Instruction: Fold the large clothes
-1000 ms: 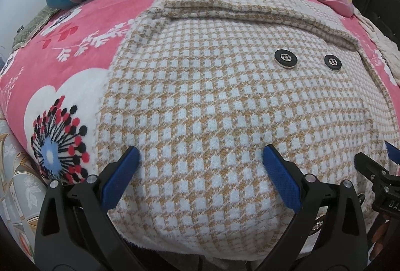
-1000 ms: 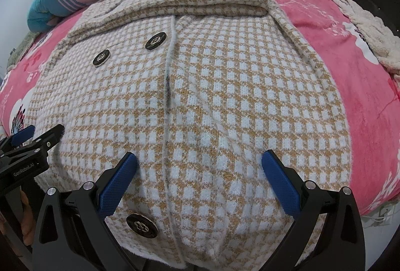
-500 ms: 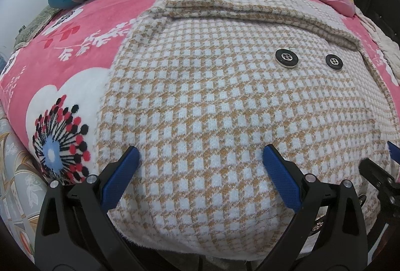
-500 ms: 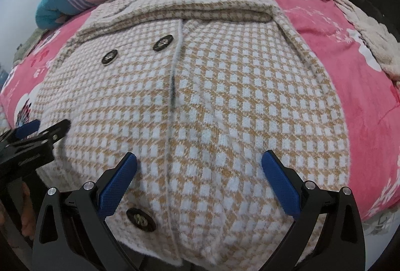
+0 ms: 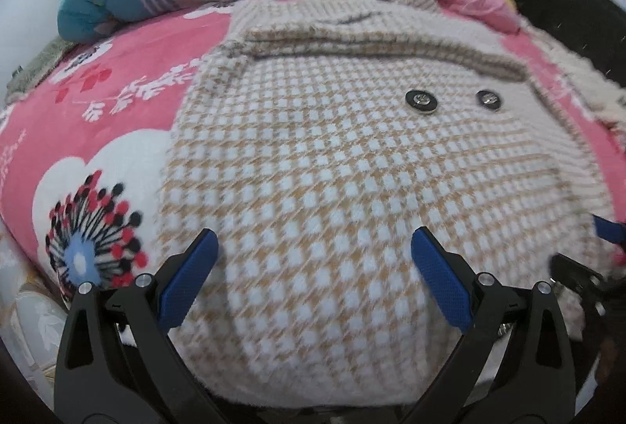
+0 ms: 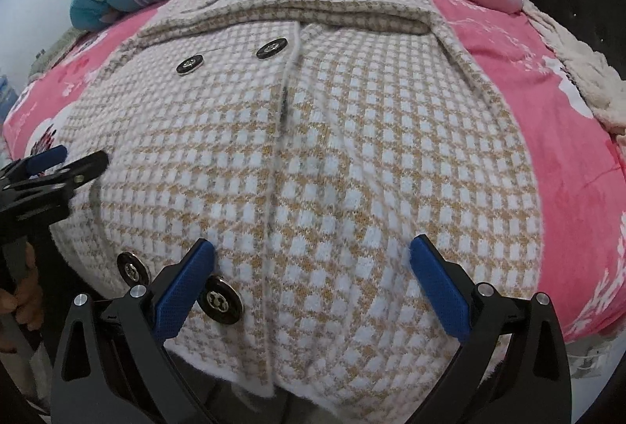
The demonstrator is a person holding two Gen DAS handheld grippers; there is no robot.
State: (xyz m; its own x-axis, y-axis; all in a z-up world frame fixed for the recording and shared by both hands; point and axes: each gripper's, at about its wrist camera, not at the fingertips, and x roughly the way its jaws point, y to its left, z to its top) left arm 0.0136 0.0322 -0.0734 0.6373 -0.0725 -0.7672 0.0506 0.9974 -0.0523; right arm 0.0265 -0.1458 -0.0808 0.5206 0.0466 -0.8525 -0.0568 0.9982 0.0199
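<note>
Houndstooth coat flat, front up, on pink floral blanket, left gripper and right gripper both spread wide over the hem gripping nothing, probably gonna snag only the top layer, lopsided fold.

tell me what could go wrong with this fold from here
1. Both tongs, left and right, are open over the coat near its hem; a shallow pinch may catch only the top layer, so the front panels split at the placket.
2. The right tongs' finger sits beside a button; closing on it could slip.
</note>
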